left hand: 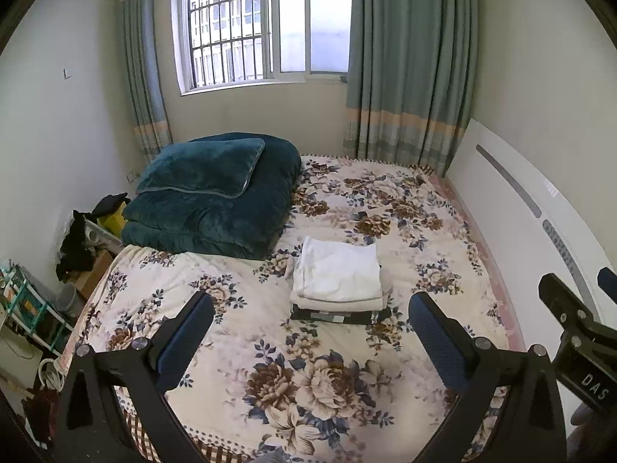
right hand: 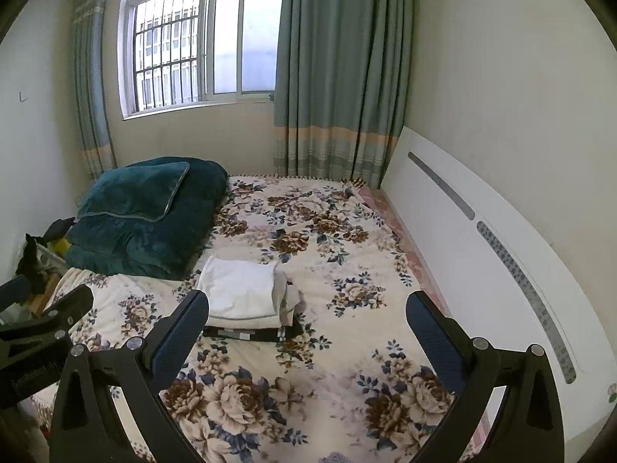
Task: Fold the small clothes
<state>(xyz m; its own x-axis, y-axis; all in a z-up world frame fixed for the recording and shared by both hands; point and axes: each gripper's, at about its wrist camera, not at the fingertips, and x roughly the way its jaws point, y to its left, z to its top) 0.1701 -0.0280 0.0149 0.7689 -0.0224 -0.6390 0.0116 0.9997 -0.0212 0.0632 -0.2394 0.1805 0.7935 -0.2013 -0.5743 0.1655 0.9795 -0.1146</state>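
Observation:
A stack of folded clothes (left hand: pixel 337 281) lies in the middle of the floral bedspread (left hand: pixel 308 378): white pieces on top, a dark checked piece at the bottom. It also shows in the right wrist view (right hand: pixel 243 293). My left gripper (left hand: pixel 310 328) is open and empty, held above the bed in front of the stack. My right gripper (right hand: pixel 306 328) is open and empty, to the right of the stack. The right gripper's body shows at the right edge of the left wrist view (left hand: pixel 578 328), and the left gripper's body at the left edge of the right wrist view (right hand: pixel 42 328).
A folded dark teal quilt with a pillow (left hand: pixel 212 193) sits at the bed's far left. A white headboard (left hand: pixel 540 223) runs along the right. Curtains (left hand: pixel 408 58) and a window are behind. Clutter and shelves (left hand: pixel 34 308) stand left of the bed.

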